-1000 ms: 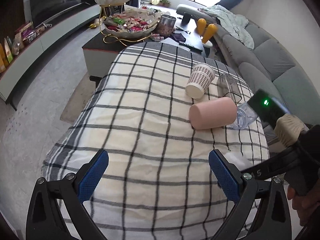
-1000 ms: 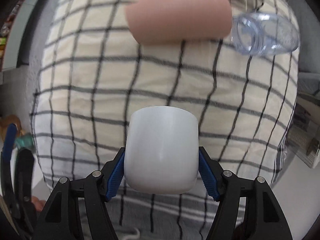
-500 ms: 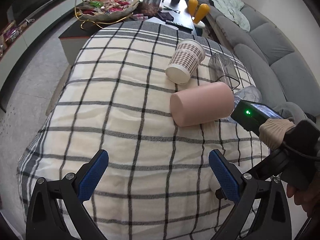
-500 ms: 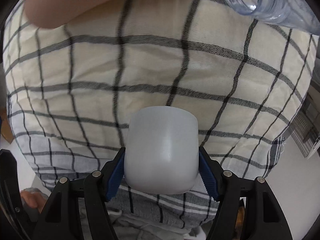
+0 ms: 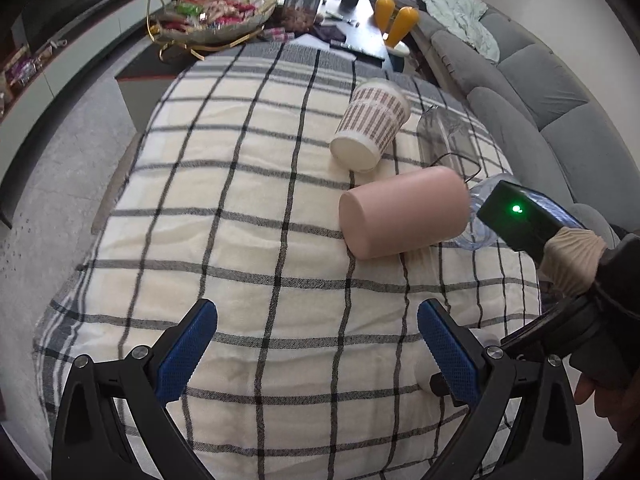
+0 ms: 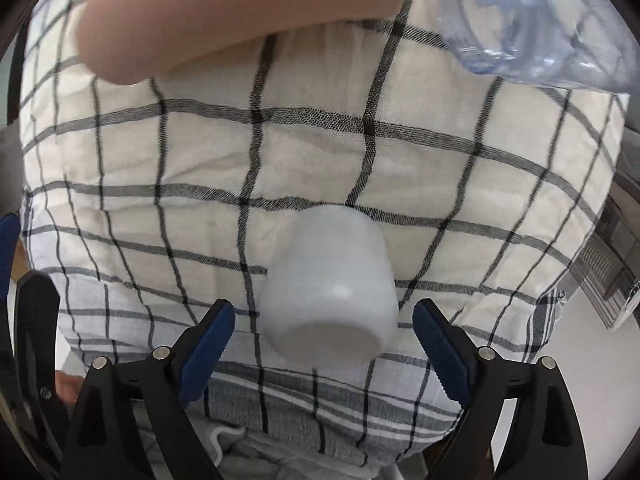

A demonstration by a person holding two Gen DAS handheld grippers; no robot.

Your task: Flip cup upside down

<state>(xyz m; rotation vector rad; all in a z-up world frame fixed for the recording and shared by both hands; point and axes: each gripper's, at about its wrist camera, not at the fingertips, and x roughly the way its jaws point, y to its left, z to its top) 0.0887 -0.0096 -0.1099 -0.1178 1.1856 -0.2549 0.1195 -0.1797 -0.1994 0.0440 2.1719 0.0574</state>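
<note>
A small white cup (image 6: 330, 294) stands upside down on the checked cloth (image 6: 312, 160), its flat base towards the camera. My right gripper (image 6: 324, 336) is open, its blue pads (image 6: 206, 336) on either side of the cup and apart from it. In the left wrist view only a sliver of the cup (image 5: 424, 378) shows behind the right pad. My left gripper (image 5: 316, 352) is open and empty above the cloth's near edge.
A pink cup (image 5: 404, 214) lies on its side, also seen in the right wrist view (image 6: 240, 12). A patterned paper cup (image 5: 370, 126), a clear glass (image 5: 446, 140) and a clear plastic bottle (image 6: 532, 20) lie beyond. A sofa (image 5: 532, 92) is on the right, a cluttered coffee table (image 5: 224, 20) behind.
My right gripper has lowered the white cup onto the cloth and opened, letting it go. The left gripper has shifted slightly over the table.
</note>
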